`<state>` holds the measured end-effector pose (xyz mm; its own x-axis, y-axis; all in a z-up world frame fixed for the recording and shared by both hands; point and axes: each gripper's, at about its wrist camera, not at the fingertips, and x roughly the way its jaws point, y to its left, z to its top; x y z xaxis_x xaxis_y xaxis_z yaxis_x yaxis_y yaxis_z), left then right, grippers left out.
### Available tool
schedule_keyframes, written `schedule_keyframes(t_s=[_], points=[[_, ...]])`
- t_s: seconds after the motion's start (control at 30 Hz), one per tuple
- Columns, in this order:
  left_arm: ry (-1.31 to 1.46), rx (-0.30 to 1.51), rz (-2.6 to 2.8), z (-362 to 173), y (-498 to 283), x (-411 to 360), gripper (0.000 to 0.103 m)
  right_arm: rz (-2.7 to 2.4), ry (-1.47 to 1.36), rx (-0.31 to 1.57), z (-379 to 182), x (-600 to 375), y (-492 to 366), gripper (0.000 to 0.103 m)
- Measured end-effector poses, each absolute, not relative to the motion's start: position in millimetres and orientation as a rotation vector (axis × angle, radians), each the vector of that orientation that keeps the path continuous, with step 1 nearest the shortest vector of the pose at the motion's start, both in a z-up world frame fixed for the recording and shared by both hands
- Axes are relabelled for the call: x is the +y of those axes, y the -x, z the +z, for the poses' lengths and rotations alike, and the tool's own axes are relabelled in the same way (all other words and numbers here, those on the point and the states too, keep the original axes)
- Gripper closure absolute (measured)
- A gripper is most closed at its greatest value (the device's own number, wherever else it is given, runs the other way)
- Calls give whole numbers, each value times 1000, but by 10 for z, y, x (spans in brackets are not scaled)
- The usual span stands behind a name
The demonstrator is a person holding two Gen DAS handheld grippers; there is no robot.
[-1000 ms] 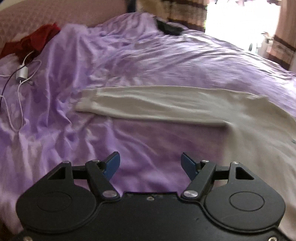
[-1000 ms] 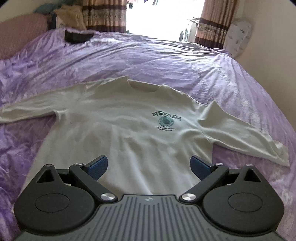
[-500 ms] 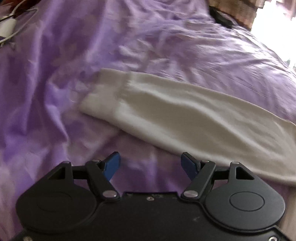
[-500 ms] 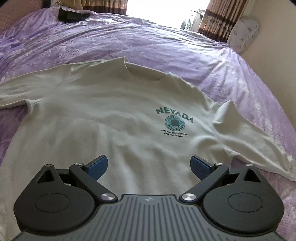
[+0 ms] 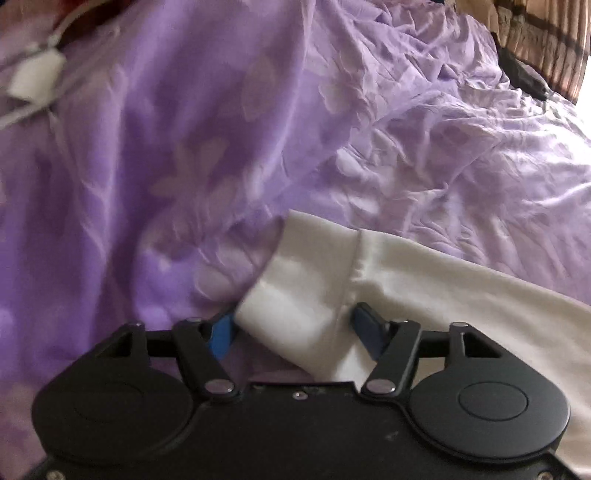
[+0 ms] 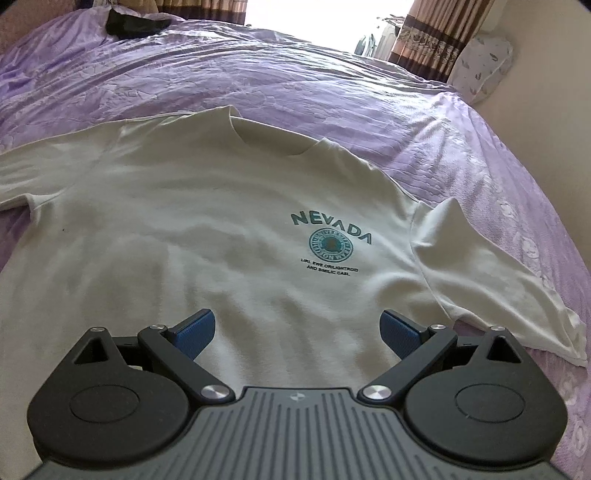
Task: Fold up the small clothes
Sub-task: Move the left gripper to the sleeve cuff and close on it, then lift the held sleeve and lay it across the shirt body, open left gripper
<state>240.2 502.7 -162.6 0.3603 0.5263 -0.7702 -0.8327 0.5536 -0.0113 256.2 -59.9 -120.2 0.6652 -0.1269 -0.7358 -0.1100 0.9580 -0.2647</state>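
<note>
A cream long-sleeved shirt (image 6: 192, 229) with a teal NEVADA print lies flat, front up, on a purple bedspread (image 6: 295, 85). In the left wrist view its left sleeve cuff (image 5: 303, 295) lies between the open blue fingers of my left gripper (image 5: 291, 328), low over the bed. The jaws stand on either side of the cuff and are not closed on it. My right gripper (image 6: 297, 332) is open and empty, low over the shirt's lower front. The right sleeve (image 6: 487, 288) lies spread out to the right.
A white charger block with a cable (image 5: 33, 75) and a red garment lie at the far left of the bed. A dark object (image 6: 135, 20) lies at the far edge. Curtains (image 6: 432, 40) and a patterned pillow (image 6: 484, 66) stand beyond; a wall runs along the right.
My left gripper has moved forward and down onto the sleeve cuff, which now sits between its fingers. My right gripper has moved closer over the shirt's front.
</note>
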Motion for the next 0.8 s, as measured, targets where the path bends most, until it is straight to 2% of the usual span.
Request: schedule_keyframes(t_s=[0.03,0.07,0.2,0.33,0.43,0.63,0.8], points=[[450,784,911,-1620,-2385,5035,88,-14,304,846,-1210,-616,-2572,0],[487,758,888,-1588,-2343,5045,93,-22,310,846,-1225,-642,-2581,0],[444,677,859,-1206,-2228,4713,94,-67,313,868,-1279,-777,-2625,0],[289,630,821,-738,-2379,4247,94,-80,313,859,-1264,-983,-2587,0],[285,571,728,-390,-2485,3854,94,-86,302,851,-1234,-1169,-2547,0],[212,531,577,87,-2792,2718,94,-80,314,865,-1272,-1512,-2553,0],[149,488,496,230,-3065,1620,94,-79,245,880,-1314,-1894,-2583,0]])
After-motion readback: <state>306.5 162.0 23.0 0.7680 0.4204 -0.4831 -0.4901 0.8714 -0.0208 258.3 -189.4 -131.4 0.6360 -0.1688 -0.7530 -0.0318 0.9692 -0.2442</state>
